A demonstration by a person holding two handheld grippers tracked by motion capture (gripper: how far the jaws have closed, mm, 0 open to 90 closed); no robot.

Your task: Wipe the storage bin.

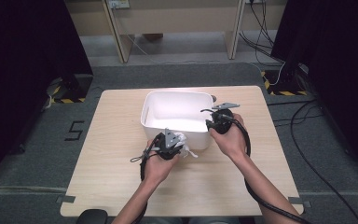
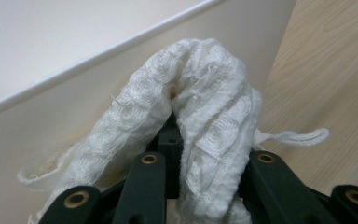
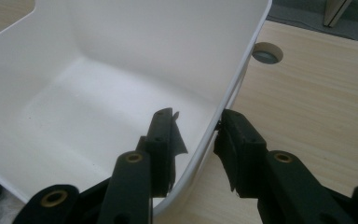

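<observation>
A white textured cloth (image 1: 185,145) hangs bunched at the front wall of a white plastic bin (image 1: 177,93) in the middle of the wooden table. My left gripper (image 1: 179,143) is shut on that cloth. In the left gripper view the cloth (image 2: 205,107) arches over the jaws of the left gripper (image 2: 204,156) and hides their tips, with the bin's outer wall (image 2: 51,116) right behind. My right gripper (image 1: 213,122) stands at the bin's right front corner. In the right gripper view the right gripper (image 3: 193,122) straddles the bin's wall (image 3: 121,37), one jaw inside, one outside, shut on the rim. The bin looks empty inside.
The table (image 1: 121,177) has bare wood left of and in front of the bin. A round cable hole (image 3: 266,53) lies just right of the bin. Cables trail from both grippers along the forearms. Grey carpet, table legs and black curtains surround the table.
</observation>
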